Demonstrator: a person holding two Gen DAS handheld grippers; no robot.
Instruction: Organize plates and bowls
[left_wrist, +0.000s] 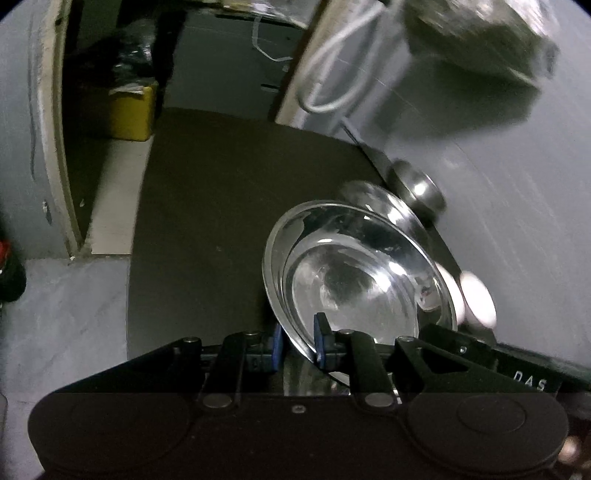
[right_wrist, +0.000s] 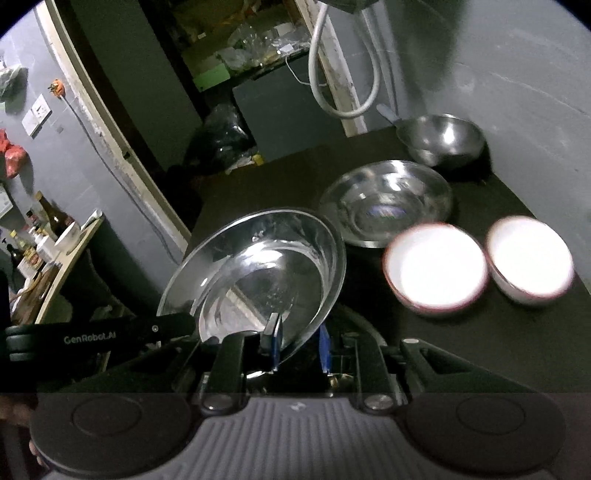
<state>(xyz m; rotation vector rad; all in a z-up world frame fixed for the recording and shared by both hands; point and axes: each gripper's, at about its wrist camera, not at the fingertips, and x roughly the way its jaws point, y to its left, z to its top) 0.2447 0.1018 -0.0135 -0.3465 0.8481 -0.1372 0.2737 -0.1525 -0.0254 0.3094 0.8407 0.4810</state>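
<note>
Held plate: you have a steel plate (right_wrist: 258, 273) lifted off the dark table (right_wrist: 480, 332), tilted, its hollow facing both cameras; the left wrist view shows the same steel plate (left_wrist: 354, 273) over the table's right side.
Right gripper (right_wrist: 299, 347): your tongs are clamped on the plate's near rim, one blue pad inside the dish and the other behind its edge.
Left gripper (left_wrist: 299, 345): here too the blue pads pinch the near rim, one pad on the plate's inner face, the other outside it; both tools grip the same plate from neighbouring spots on its edge.
Second plate: another steel plate (right_wrist: 386, 203) lies flat on the table just beyond the held one, a faint blue-purple reflection at its middle.
Steel bowl: a deeper steel bowl (right_wrist: 441, 138) sits farther back near the wall, close to the table's far edge.
White bowls: two white bowls with dark red rims stand side by side at the right, the nearer white bowl (right_wrist: 436, 269) just beside the flat plate, the other white bowl (right_wrist: 528, 256) at its right; both are overexposed, so you cannot see what is in them.
Writing: "GenRobot.AI" reads in white on the black arm of the left tool in the right wrist view; "DAS" shows on the black part at the lower right of the left wrist view, cut off.
Surroundings: a white hose (right_wrist: 343, 74) loops on the grey wall; bottles (right_wrist: 51, 221) crowd a shelf at the left.
</note>
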